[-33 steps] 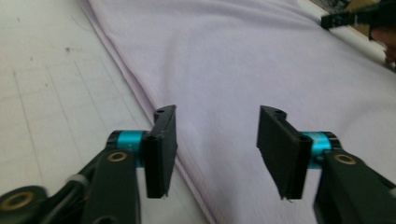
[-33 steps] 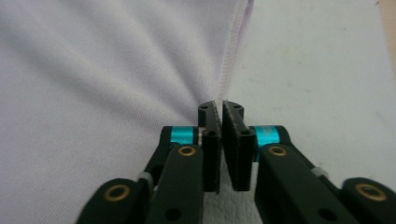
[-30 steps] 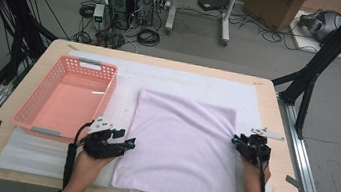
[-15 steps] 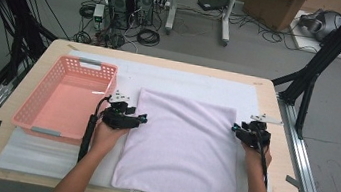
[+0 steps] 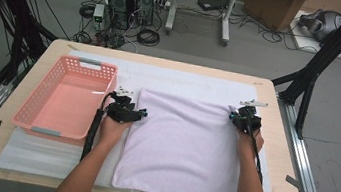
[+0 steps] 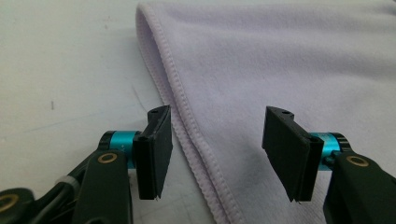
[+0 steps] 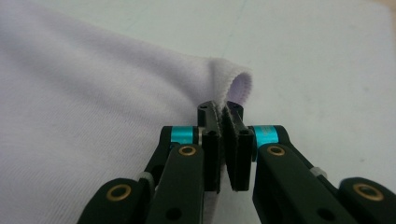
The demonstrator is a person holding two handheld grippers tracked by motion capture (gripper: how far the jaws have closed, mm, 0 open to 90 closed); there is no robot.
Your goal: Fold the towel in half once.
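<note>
Here, towel (image 7: 93, 93) corner pinched in right tool (image 7: 224, 140)

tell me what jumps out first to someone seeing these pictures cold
The big pale lilac towel spread flat across the middle of the table draws the eye first, with a hand-held gripper at each far corner. The right gripper has just closed and pinches its corner of the towel, while the left gripper stands open astride the towel's stitched hem. To the left sits an empty pink basket.
</note>
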